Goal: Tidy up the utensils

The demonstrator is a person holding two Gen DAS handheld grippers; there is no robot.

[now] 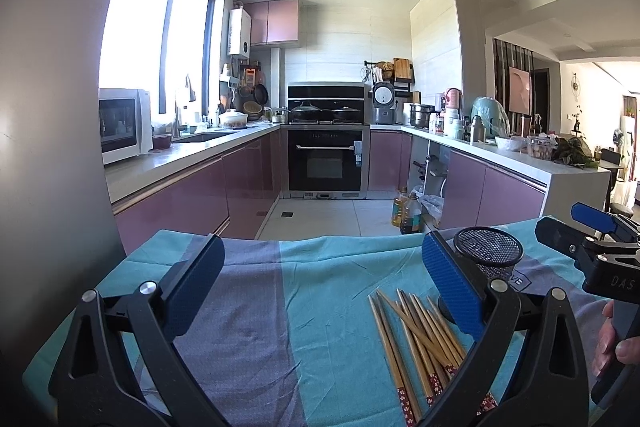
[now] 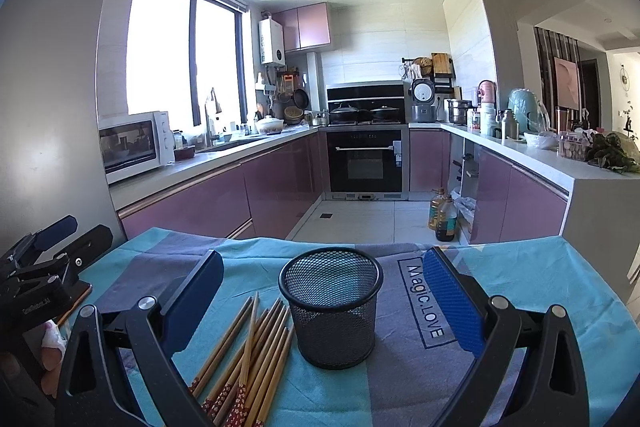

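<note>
Several bamboo chopsticks (image 1: 416, 339) with red patterned ends lie in a loose pile on the teal and grey cloth (image 1: 320, 287). A black mesh cup (image 2: 331, 305) stands upright and empty just right of the chopsticks (image 2: 248, 351). My left gripper (image 1: 324, 279) is open above the cloth, its right finger in front of the mesh cup (image 1: 489, 247) and over the pile. My right gripper (image 2: 324, 295) is open with the cup framed between its fingers, apart from both. Each gripper shows at the edge of the other's view.
The cloth-covered table ends at its far edge (image 2: 360, 243) above a tiled kitchen floor. Oil bottles (image 2: 442, 215) stand on the floor by purple cabinets (image 2: 192, 203). A tall grey fridge (image 2: 48, 87) is at the left. A hand (image 1: 616, 343) holds the right gripper's handle.
</note>
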